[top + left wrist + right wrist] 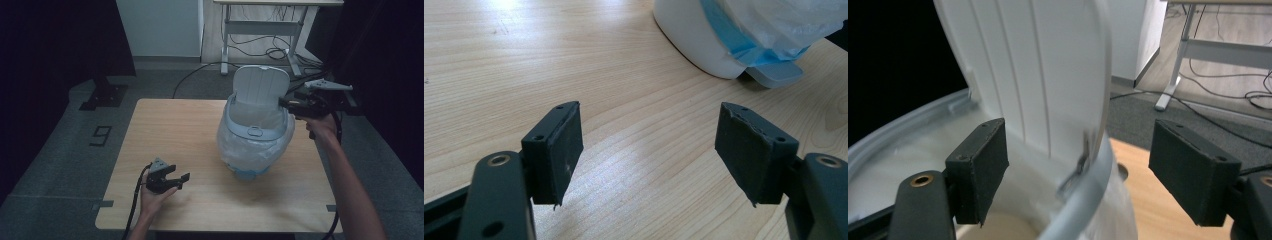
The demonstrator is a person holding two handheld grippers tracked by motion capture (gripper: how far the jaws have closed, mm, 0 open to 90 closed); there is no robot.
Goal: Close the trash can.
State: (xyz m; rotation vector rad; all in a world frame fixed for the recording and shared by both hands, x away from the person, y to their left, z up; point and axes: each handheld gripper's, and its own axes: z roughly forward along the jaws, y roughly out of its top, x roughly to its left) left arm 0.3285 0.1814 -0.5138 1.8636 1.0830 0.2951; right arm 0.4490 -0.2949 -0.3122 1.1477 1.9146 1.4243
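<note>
Two jaws of the right gripper (1078, 170) stand spread on either side of the raised lid (261, 85) of the white bin (255, 135), its edge between them but not pinched; I judge the step to be handling that lid, and the next move calls for closing on its edge or pushing it down. The left gripper (176, 179), jaws also spread and holding nothing, rests on the wooden desk (170, 130) near the bin's front-left. Beyond the bin lie grey floor, cables and a white frame (260, 30).

The high view is dimly lit; glare is seen on the table (509, 5), and the lid (1048, 75) is blurred.
</note>
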